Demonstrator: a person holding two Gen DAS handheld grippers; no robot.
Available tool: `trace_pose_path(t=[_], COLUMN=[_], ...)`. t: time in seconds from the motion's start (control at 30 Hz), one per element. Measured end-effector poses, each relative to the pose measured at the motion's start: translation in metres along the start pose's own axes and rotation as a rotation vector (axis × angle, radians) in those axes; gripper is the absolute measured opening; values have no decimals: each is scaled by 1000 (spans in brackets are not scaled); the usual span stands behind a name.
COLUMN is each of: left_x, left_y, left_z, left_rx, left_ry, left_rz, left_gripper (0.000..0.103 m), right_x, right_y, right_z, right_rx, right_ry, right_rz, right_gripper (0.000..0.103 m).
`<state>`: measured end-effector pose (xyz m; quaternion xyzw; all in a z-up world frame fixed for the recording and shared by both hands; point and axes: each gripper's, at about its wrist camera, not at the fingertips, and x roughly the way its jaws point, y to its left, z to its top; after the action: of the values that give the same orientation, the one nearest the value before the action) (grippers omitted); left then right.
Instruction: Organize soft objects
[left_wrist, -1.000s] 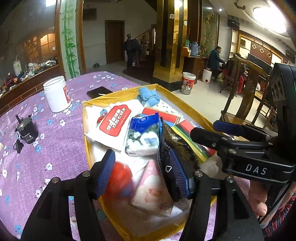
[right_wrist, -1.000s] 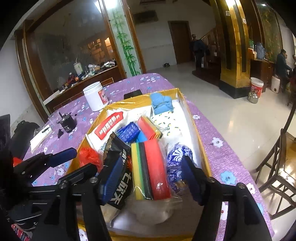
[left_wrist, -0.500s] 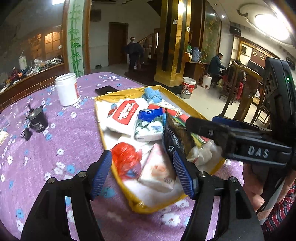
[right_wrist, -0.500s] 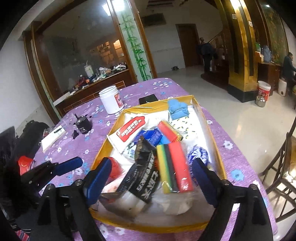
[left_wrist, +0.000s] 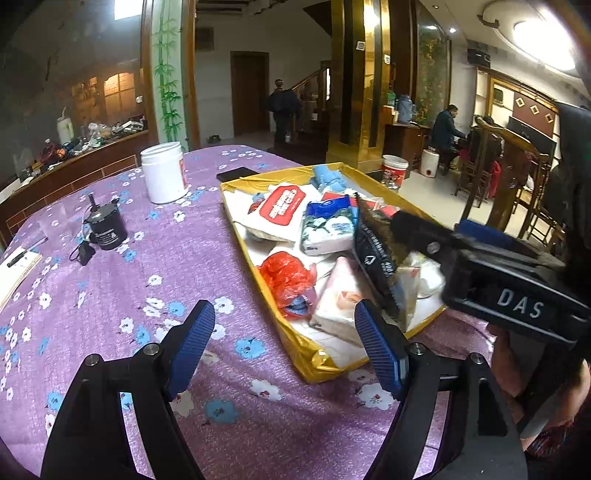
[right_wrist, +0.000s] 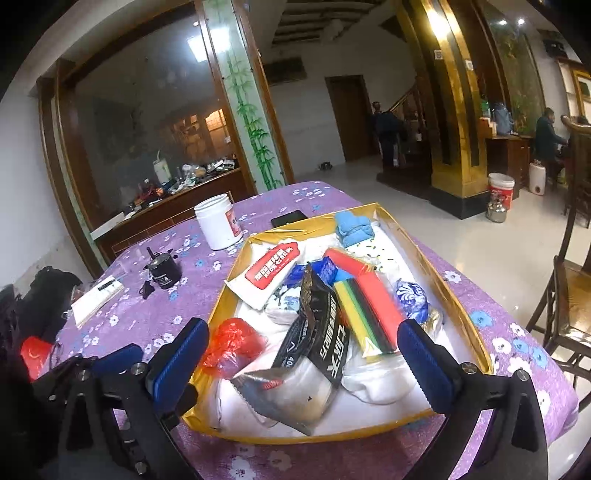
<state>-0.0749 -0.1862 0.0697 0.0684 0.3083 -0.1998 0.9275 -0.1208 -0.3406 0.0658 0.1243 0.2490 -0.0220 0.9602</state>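
Gold-rimmed tray (right_wrist: 439, 291) of soft goods, on a purple flowered tablecloth (left_wrist: 147, 266), toward the right side of the table. Right wrist view shows the whole tray from its near end: a red plastic bag (right_wrist: 232, 343) at the near left corner, a black foil pouch (right_wrist: 317, 339) lying crumpled across the middle over white packets, a pack of sponges (right_wrist: 369, 310) striped yellow, green, black and red just right of it, a blue-and-white patterned packet (right_wrist: 412, 299) against the right wall, a white packet with a red label (right_wrist: 271, 273) at far left, and a folded blue cloth (right_wrist: 352, 227) at the far end. Left wrist view shows what that one hides: a blue-and-white tissue pack (left_wrist: 327, 229) beside the red-labelled packet, and a pink-and-white tissue pack (left_wrist: 340, 295) at the near end, next to the red bag; it hides the sponges behind the right gripper's body. Off the tray, on the left: a white jar (left_wrist: 164, 171), a small black canister (left_wrist: 105, 227), a dark phone (right_wrist: 289, 218) by the far corner, and a notepad (right_wrist: 96, 300) at the left edge. Left gripper (left_wrist: 286, 343) spread wide, holding nothing, near the tray's near left corner. Right gripper (right_wrist: 306, 363) spread wide, holding nothing, at the tray's near end.
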Motion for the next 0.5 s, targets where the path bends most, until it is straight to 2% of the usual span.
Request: trace_pose_path(t=[0.17, 0.23, 0.33, 0.5], left_x=[-4, -4, -1, 0], left_y=[-7, -11, -10, -4], left_z=[-1, -2, -2, -1], left_rx=[40, 59, 55, 31], left_ry=[-31, -35, -27, -18], left_rz=[47, 71, 81, 97], left_gripper=[78, 78, 78, 78], right_x=[-14, -14, -16, -29], right_y=[2, 6, 7, 11], right_z=[-9, -12, -14, -16], right_rx=[-7, -39, -64, -91], right_ry=[-122, -131, -136, -204], right_rz=[-134, -190, -206, -229], right_gripper=[103, 103, 103, 103])
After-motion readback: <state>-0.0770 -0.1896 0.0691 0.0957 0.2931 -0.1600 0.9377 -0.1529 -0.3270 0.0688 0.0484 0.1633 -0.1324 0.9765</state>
